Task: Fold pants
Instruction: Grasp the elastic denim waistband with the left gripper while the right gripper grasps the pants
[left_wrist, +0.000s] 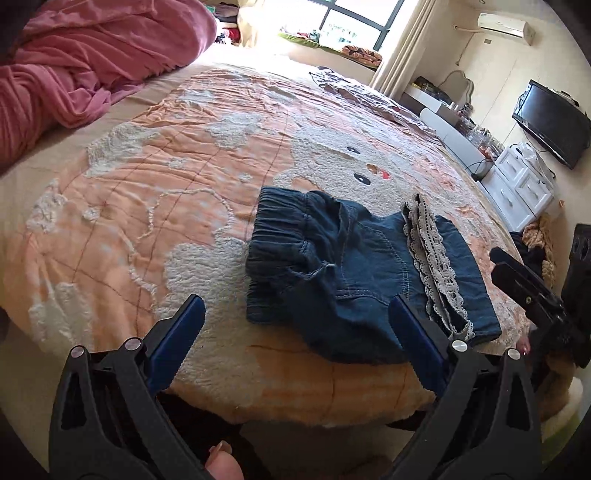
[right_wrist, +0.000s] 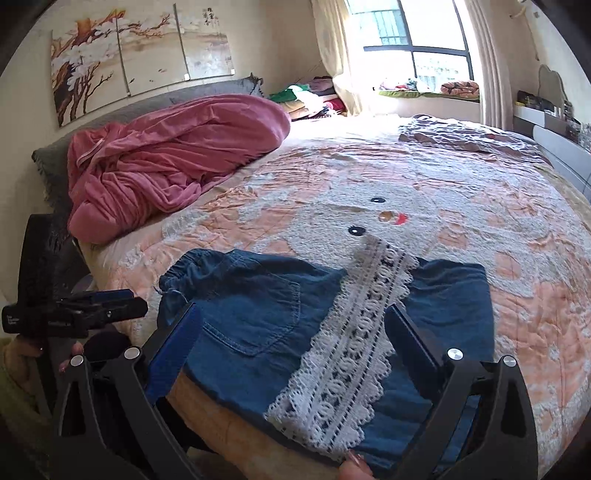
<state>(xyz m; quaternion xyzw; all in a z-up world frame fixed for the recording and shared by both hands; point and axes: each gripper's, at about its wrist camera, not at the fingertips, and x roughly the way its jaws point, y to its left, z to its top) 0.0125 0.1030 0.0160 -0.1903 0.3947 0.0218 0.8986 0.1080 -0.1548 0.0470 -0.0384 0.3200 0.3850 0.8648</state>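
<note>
- Left gripper (left_wrist: 295, 325): jaws spread wide, nothing held. The folded pants (left_wrist: 354, 273) lie just ahead of its tips and toward its right finger, on the quilt (left_wrist: 147, 206) near the bed's front edge.
- Right gripper (right_wrist: 295, 328): jaws also spread, nothing clamped. In its own view the pants (right_wrist: 258, 314) are framed between the two fingers, the lace hem (right_wrist: 351, 354) running down the middle; whether the fingers touch cloth cannot be told.
- Fold judged near done: the denim is stacked in layers, elastic waistband (left_wrist: 280, 229) to the left gripper's front-left, lace hem laid over the top layer.
- Risk: lace could be snagged by a right finger if the tool is pulled out sideways; the top layer would be dragged open.
- Risk: only the top layer could be pinched if closed shallow; the stack would be peeled apart on lift.
- Risk: the bundle sits close to the bed edge under the right gripper; a push toward the tool could slide it off.
- Risk: the waistband looks bunched and rumpled, so a further fold could come out lopsided if it is not flattened.
- Risk: the two tools are near each other beside the pants; a collision is possible if both are closed in together.
</note>
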